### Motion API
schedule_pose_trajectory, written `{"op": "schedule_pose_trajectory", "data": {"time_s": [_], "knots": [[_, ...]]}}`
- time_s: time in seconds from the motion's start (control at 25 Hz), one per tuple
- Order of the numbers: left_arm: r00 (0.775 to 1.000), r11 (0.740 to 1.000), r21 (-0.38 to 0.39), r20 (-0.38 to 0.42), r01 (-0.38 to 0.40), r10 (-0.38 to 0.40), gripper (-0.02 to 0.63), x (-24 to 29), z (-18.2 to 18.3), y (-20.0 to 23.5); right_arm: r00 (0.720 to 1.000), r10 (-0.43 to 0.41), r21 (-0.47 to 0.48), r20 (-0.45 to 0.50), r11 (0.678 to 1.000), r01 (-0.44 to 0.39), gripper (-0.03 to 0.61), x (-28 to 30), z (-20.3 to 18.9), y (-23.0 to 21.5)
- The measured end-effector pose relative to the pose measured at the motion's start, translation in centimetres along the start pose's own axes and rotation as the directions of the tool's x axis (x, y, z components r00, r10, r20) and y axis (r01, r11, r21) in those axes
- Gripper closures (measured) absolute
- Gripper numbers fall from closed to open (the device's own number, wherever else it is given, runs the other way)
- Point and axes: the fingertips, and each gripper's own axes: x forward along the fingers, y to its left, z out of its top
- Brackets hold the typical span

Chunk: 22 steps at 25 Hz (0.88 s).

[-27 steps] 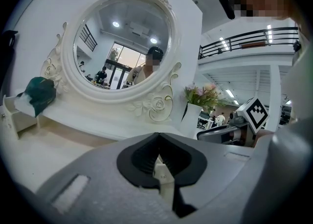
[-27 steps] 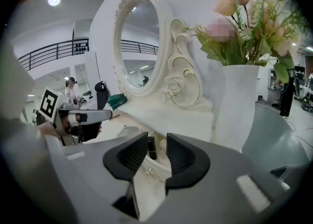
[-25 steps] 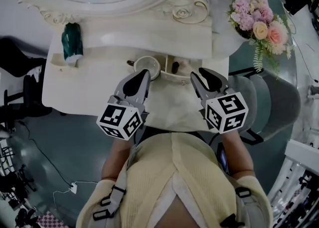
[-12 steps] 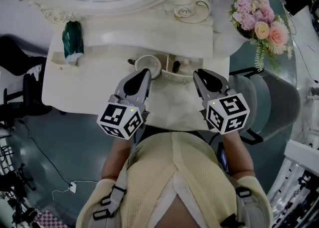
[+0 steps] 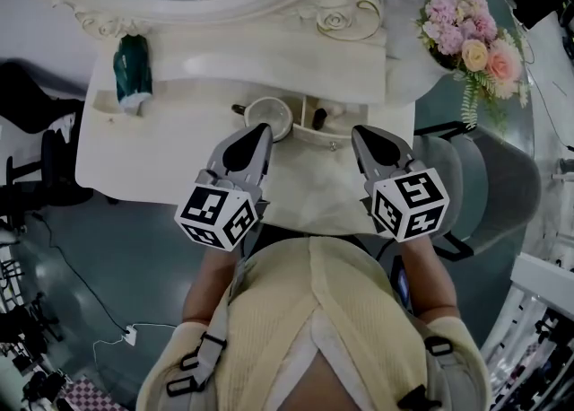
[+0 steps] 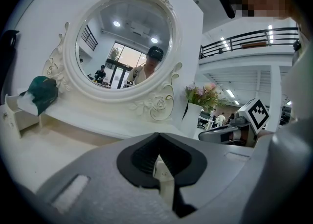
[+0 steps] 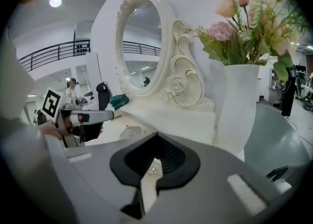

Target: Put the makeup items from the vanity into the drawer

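We hold both grippers low over the front edge of the white vanity (image 5: 152, 162). The left gripper (image 5: 261, 130) has its jaws pressed together on nothing. Its tip stops just short of a round white jar (image 5: 267, 117), which lies directly ahead of it on the tabletop. A small dark item (image 5: 238, 110) sits just to the left of the jar. The right gripper (image 5: 360, 134) has just been closing its jaws, and they now meet with nothing between them. It sits just to the right of the small open drawer (image 5: 330, 138), where a dark stick-shaped item (image 5: 317, 118) shows inside. Behind everything rises the oval mirror (image 6: 122, 42) in its carved frame. A dark green item (image 5: 132, 73) stands at the far left of the raised shelf, well apart from our grippers. A white vase (image 7: 239, 105) of pink flowers (image 5: 462, 37) crowds the right corner, near the right gripper's side. A grey chair (image 5: 489, 176) stands past the vanity's right end.
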Motion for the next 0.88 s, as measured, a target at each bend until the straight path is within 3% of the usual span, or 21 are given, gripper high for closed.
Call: {"op": "schedule_pose_trajectory", "data": {"time_s": [0.64, 0.88], "knots": [[1.0, 1.0, -0.004, -0.014, 0.0, 0.0, 0.614, -0.26, -0.43, 0.13, 1.0, 0.001, 0.011, -0.007, 1.0, -0.001, 0.575, 0.22, -0.17, -0.03], [1.0, 1.0, -0.009, -0.017, -0.005, 0.004, 0.614, -0.32, -0.68, 0.34, 0.999, 0.034, 0.066, 0.004, 0.997, -0.034, 0.575, 0.47, -0.16, 0.31]]}}
